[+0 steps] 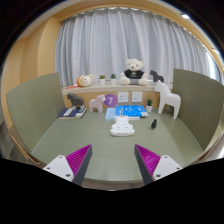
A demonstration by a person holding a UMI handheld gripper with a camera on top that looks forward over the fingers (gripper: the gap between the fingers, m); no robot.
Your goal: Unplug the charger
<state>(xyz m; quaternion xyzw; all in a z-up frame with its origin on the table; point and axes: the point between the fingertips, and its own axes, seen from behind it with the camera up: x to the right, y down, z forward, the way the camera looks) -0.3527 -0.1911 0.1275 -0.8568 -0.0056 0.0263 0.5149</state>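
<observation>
A white power strip (122, 127) lies flat on the green table (110, 150), well beyond my fingers and in line with the gap between them. A white charger-like block (123, 118) sits on its far end; I cannot make out its details. A thin cable (150, 124) runs beside it to the right. My gripper (112, 160) is open and empty, with the magenta pads (78, 157) wide apart, low over the table's near part.
Green partition panels stand at the left (35, 100) and right (200, 95). At the back a shelf (110, 88) bears a teddy bear (134, 70) and small figures. A white horse figure (168, 98), cards and a book (72, 112) stand behind the strip. Curtains (110, 45) hang behind.
</observation>
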